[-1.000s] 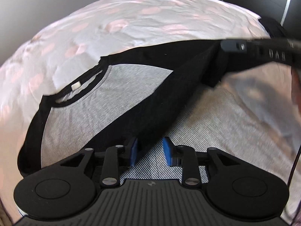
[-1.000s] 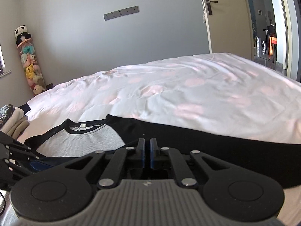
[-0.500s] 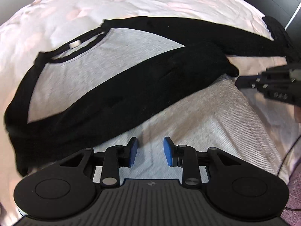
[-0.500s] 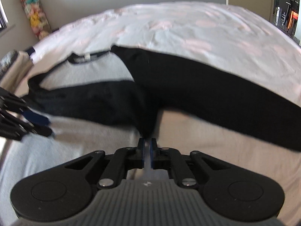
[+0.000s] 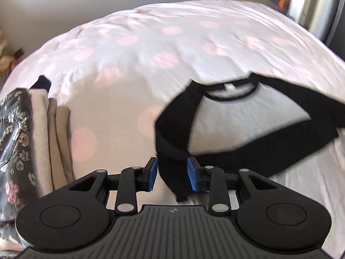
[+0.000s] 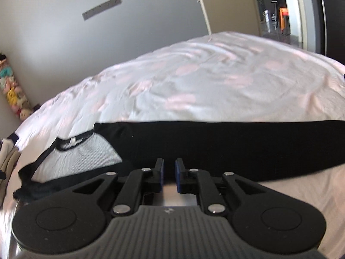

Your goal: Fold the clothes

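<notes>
A grey shirt (image 5: 248,118) with black sleeves lies flat on the bed, collar toward the far side. One black sleeve (image 5: 269,151) is folded across its chest. My left gripper (image 5: 172,173) hangs over the shirt's left shoulder. It is open: black cloth shows between the blue pads, but they do not press on it. In the right wrist view the other sleeve (image 6: 215,146) stretches out to the right beside the shirt's grey chest (image 6: 86,157). My right gripper (image 6: 168,176) sits just in front of it. Its jaws are opening, with a narrow gap and no cloth in it.
A pile of folded clothes (image 5: 49,140), beige under a dark floral piece (image 5: 13,140), sits at the bed's left edge. The white bedcover with pink dots (image 5: 151,43) spreads beyond the shirt. Stuffed toys (image 6: 13,95) hang on the left wall, and a door (image 6: 226,6) is behind.
The left gripper swung left across the shirt to its shoulder, bringing the folded pile into view. The right gripper's jaws, shut at the folded sleeve's end, have parted and hold nothing.
</notes>
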The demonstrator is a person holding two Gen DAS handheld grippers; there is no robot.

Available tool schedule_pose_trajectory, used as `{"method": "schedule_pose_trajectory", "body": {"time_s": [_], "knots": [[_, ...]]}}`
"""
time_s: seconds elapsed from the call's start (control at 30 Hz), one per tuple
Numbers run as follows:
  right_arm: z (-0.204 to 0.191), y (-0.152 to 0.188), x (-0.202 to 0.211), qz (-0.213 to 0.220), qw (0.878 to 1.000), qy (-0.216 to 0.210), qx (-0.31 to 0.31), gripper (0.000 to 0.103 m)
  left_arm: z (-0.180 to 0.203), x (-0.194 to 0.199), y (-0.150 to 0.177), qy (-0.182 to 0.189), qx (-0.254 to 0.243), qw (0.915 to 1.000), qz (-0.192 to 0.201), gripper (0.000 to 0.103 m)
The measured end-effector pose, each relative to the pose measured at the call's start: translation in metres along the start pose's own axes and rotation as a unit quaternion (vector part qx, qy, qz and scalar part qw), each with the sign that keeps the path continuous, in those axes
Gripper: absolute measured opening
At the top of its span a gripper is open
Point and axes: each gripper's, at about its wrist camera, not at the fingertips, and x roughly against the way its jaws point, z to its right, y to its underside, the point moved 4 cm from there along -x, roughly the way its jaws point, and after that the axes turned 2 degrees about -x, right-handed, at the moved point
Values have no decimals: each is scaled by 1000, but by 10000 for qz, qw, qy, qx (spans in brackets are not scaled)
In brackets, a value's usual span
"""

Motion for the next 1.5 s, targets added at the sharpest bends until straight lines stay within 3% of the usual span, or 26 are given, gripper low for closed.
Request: {"method": "schedule_pose_trajectory", "body": {"time_s": [0.2,0.3,0.33,0.37,0.4,0.57,0.7,0.8,0.87,0.97,1.13,1.27,1.4,1.5], "knots": [[-7,1,-21,82,9999,61,31,22,-22,-44,-31,-72,572,9975,-413,32],[-9,4,-27,84,9999,51,106,22,-24,-63,-34,-130,546,9960,-690,30],[-10,5,-28,84,9999,52,125,22,-24,-69,-35,-194,481,9955,-797,24],[-10,6,-29,80,9999,69,121,22,-23,-75,-36,-247,402,9951,-874,6],[-9,6,-30,77,9999,86,116,22,-23,-80,-37,-290,318,9948,-919,0],[-8,7,-31,90,9999,105,62,23,-26,-84,-62,-397,248,9971,-595,0],[-7,8,-34,70,9998,159,5,23,-26,-98,-78,-440,470,9962,-594,0],[-6,9,-37,70,9998,194,-5,23,-21,-113,-77,-663,357,9942,-765,0],[-3,7,-37,110,9997,207,-59,23,-20,-116,-73,-830,297,9923,-866,6],[7,4,-37,201,9992,203,-287,24,-17,-105,-70,-802,134,9943,-693,16],[19,-2,-42,193,9965,-24,-811,24,-8,-88,-63,-745,-117,9953,-609,17],[2,-2,-43,155,9980,-276,-539,24,-4,-80,-58,-729,-150,9952,-641,18],[-24,7,-48,-157,9989,-433,70,24,0,-71,-52,-633,-107,9961,-611,23],[-42,13,-44,-243,9966,-604,508,6,9,-62,-48,-511,-154,9971,-547,23]]}}
